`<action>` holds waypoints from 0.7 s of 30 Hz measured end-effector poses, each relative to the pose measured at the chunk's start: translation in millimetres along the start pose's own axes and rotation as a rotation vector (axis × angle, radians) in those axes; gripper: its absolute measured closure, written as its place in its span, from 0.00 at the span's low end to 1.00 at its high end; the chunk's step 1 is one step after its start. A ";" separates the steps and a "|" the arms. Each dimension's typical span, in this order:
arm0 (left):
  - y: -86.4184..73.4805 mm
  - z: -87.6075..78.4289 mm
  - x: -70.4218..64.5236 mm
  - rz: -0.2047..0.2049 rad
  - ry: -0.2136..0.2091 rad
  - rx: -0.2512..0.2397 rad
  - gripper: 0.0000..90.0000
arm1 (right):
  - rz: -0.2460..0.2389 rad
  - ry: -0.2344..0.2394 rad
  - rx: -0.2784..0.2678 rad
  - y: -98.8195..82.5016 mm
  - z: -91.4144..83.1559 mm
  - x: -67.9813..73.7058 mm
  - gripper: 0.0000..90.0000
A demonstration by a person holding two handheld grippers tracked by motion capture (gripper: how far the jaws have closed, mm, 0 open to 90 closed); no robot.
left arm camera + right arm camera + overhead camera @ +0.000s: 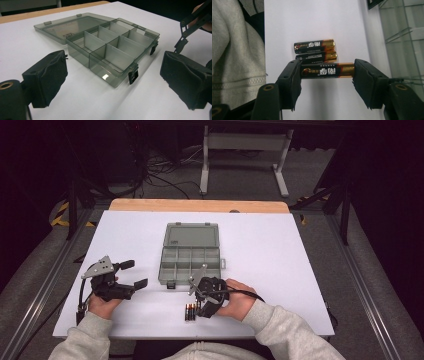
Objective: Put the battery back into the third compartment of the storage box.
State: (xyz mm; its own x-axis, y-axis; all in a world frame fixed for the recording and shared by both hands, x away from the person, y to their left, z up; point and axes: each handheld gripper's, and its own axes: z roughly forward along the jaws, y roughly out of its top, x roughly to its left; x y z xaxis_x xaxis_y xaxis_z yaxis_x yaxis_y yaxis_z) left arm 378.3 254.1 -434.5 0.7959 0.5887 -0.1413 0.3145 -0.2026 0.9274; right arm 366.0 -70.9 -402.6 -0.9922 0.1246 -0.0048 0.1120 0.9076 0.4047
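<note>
A smoky-grey clear organiser box (191,261) lies open at the middle of the white table, its lid (191,234) folded back and its compartments (112,51) bare. My right gripper (327,73) is near the table's front edge, shut end to end on a black-and-gold battery (324,70). Two more such batteries (314,46) lie side by side on the table just beyond it. From above, that gripper (198,310) is just in front of the box, with the batteries (189,312) at its tips. To the left of the box my left gripper (135,274) stands open, with nothing between its pads (48,75).
The white table top (280,270) has bare room to the right of the box and behind it. A wooden strip (200,205) runs along the far edge. My grey sleeve (234,45) lies close to the left of the batteries.
</note>
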 end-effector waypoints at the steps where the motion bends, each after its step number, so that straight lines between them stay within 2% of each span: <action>1: 0.1 0.0 0.2 0.004 0.001 0.001 0.09 | -0.001 -0.001 -0.002 0.7 -1.2 -0.6 0.45; 15: 0.0 -0.5 0.0 -0.002 -0.002 -0.001 0.09 | -0.003 -0.023 -0.039 8.3 -20.1 -12.4 0.45; 21: 0.0 -0.3 0.3 0.002 0.002 -0.006 0.09 | -0.002 -0.037 -0.059 13.0 -28.9 -22.0 0.45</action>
State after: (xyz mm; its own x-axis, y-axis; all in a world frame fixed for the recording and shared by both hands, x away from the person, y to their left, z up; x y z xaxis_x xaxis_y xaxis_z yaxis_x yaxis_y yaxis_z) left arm 378.4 254.5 -434.4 0.7955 0.5900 -0.1384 0.3097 -0.1994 0.9297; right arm 387.6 -73.5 -370.8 -0.9896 0.1384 -0.0391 0.1053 0.8826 0.4582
